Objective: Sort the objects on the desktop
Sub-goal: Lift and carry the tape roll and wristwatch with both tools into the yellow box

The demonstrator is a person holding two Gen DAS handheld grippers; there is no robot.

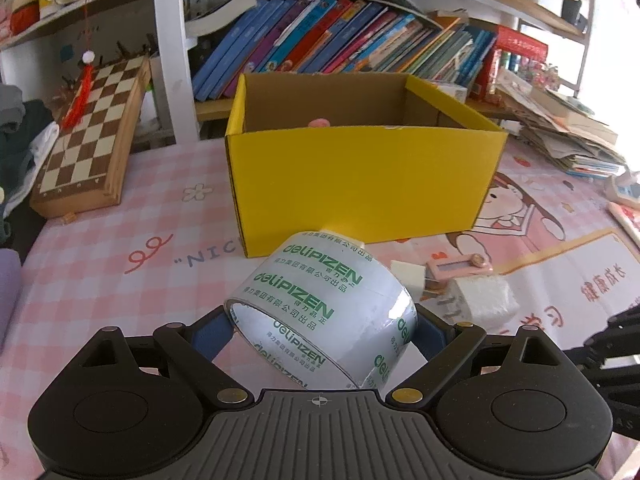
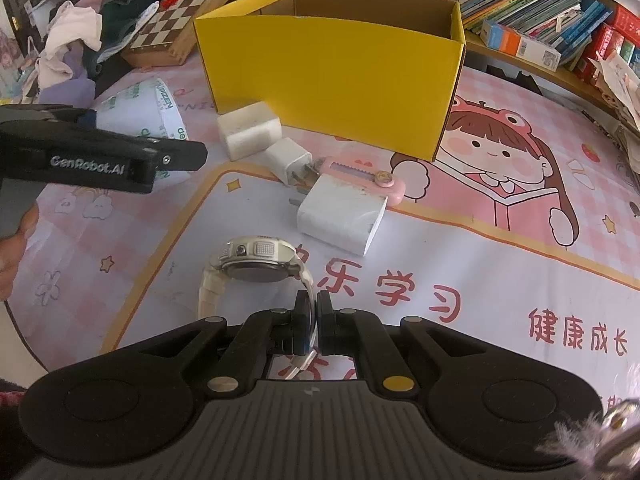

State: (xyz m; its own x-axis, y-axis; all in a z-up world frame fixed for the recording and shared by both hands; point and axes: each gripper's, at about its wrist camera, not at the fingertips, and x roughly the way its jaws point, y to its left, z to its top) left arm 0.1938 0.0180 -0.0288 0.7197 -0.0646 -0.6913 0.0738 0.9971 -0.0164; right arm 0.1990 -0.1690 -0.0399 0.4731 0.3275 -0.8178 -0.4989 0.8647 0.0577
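Before yellow cardboard box | left gripper clamps glossy tape roll

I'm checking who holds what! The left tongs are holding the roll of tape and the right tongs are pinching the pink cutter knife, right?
Not quite. The left tongs do hold the roll of tape, but the right tongs are pinching the strap of the white watch, as the right wrist view shows. The pink cutter knife lies on the mat by the yellow box, ungripped.
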